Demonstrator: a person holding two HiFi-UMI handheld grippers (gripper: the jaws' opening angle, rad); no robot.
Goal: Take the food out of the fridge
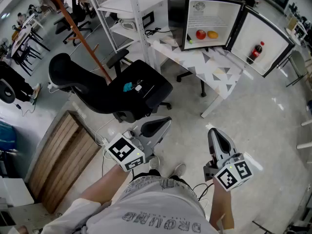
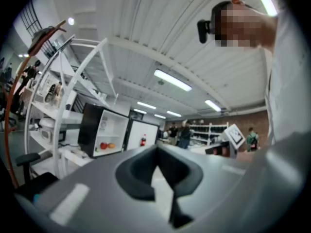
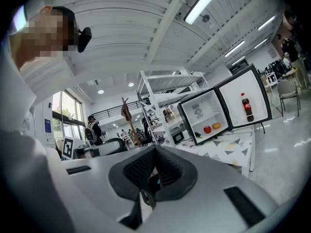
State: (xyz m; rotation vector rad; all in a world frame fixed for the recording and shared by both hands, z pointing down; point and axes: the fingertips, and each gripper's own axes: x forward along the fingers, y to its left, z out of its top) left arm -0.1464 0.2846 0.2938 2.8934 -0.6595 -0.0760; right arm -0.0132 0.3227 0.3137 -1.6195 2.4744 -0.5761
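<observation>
Holding left gripper [image 1: 167, 120] and right gripper [image 1: 211, 130] low at bottom centre, level, jaws together, empty: still too far off to grab. Red fruit [image 1: 200, 34] and orange fruit [image 1: 212, 34] sit on fridge [image 1: 217, 14] shelf, upper right, door open for reach.

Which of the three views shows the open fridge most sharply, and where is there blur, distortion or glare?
Head view: the fridge is sharp and evenly lit, though straight lines bow near the edges. Left gripper view: soft overall, the fridge small and hazy, dark round corners. Right gripper view: crisper, strong fisheye curve, and the ceiling lamp glares white.
</observation>
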